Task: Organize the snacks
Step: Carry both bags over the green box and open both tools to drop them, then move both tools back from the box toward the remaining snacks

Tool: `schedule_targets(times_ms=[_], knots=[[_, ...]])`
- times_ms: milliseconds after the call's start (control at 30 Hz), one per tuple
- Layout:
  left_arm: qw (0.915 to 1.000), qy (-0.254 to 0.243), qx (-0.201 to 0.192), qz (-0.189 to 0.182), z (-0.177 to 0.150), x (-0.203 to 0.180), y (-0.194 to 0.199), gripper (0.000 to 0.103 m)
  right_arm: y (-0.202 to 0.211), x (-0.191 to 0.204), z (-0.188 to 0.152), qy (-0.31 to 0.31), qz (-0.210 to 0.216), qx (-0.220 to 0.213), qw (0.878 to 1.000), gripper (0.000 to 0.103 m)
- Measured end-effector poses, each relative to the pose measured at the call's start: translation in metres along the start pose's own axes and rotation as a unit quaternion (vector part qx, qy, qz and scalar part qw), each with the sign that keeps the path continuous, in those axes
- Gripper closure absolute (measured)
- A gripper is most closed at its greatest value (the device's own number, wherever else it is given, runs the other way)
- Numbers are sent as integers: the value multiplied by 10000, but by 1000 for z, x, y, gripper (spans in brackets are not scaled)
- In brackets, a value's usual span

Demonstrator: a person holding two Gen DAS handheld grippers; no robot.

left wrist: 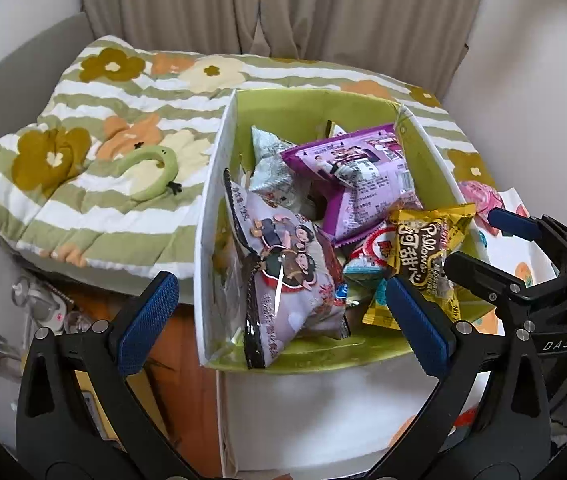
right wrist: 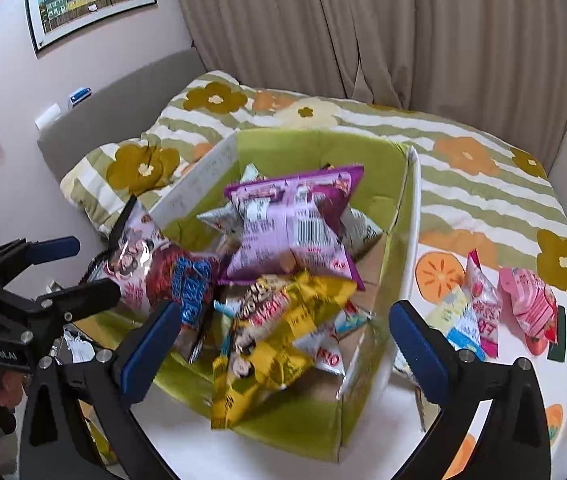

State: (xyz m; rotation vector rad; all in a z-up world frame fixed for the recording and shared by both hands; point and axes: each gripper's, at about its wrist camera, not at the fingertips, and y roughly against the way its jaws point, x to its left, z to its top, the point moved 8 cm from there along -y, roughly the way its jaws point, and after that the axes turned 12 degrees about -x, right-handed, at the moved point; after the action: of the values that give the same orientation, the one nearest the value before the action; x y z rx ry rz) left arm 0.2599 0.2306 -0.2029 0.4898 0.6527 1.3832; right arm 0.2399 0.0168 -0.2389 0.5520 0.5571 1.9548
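Snacks piled in green box on the bed; pink packets lie outside, just beside it. Left gripper & right gripper both spread wide, empty. Swing your right over, pinch one packet by its edge.

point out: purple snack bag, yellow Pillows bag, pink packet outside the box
purple snack bag (right wrist: 283, 236): right wrist view, on its barcode panel.
yellow Pillows bag (left wrist: 427, 256): left wrist view, on the printed front.
pink packet (right wrist: 533, 306): right wrist view, mid-body, on the cloth.
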Motion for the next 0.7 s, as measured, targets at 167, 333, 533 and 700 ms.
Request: schedule_targets(times_ms=[167,333,533,700], knots=[[9999,-37,-111,-92,3,-8,8,0,11,-4,0,-106,-62,-28,9999,0],[9995,-68,-127,-274,8,-22,10,1,23,-9,2,-236,-178,-56,9995,0],[9982,-161,-240,-533,17,-52,14,0,49,-31,7,-477,-371,-177,9980,0],[9971,-165,-376,-645,29,-83,19,1,73,-66,9,-641,-568,-317,9958,0]])
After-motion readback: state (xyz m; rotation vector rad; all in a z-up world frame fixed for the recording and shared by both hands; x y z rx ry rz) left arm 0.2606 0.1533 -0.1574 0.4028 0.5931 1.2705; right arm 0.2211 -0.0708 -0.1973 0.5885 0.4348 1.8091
